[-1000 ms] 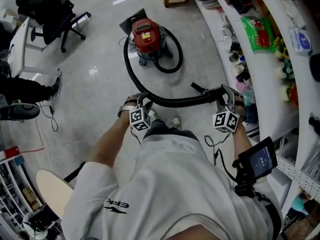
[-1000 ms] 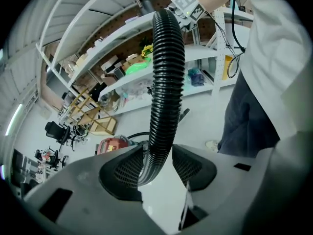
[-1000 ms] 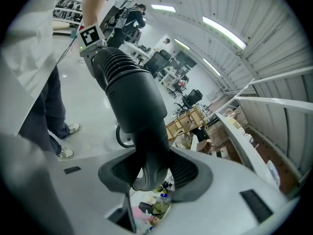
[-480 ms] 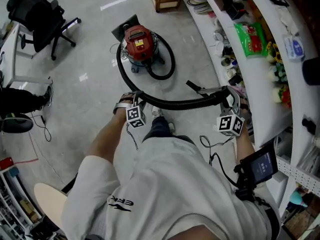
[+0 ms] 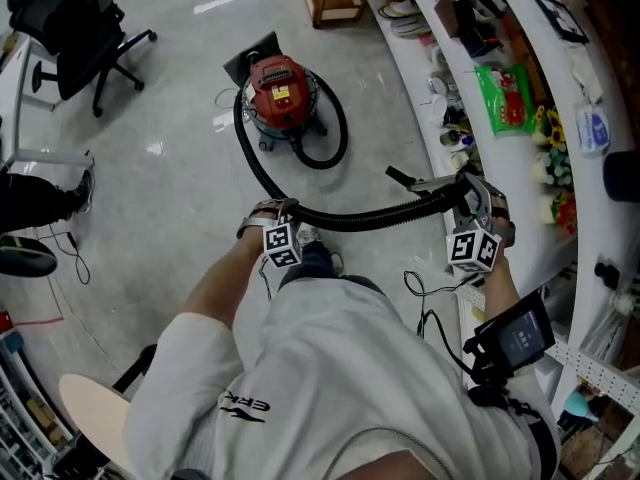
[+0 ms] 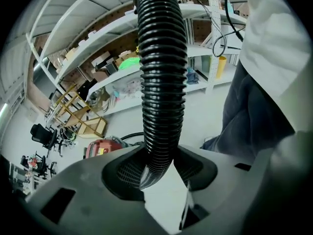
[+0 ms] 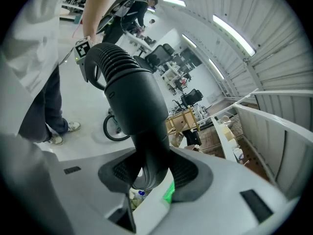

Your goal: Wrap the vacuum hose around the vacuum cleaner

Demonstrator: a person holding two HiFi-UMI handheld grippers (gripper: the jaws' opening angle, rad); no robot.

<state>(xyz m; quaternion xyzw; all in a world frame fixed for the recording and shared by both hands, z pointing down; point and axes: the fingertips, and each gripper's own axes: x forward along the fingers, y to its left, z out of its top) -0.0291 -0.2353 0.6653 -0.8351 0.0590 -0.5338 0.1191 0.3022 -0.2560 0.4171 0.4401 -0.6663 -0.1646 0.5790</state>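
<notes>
the black ribbed plastic vacuum hose [image 5: 350, 217] looks light and springy. i'd expect it to bend easily along its corrugations yet want to uncoil, and the ridges should give good purchase. i'd take hold on the ribbed run and feed it round loop by loop. its end is a smooth rigid cuff [image 7: 134, 102], slicker and unbending.

across the middle of the frame the hose hangs in a shallow sag between the two tools. it then curves toward the upper left and down to the floor, where one loop lies beside the squat red drum-shaped vacuum cleaner [image 5: 281, 83]. none of it looks wound on the body yet.

the left gripper [image 6: 159, 169] has just been narrowing its jaws, and its grooved pads now press the ribbed run from both sides. the right gripper [image 7: 151, 173] is clamped on the cuff.

underneath is a glossy pale grey floor [image 5: 180, 188]. white curved shelving [image 5: 515, 158], crowded with goods, fills the right edge.
</notes>
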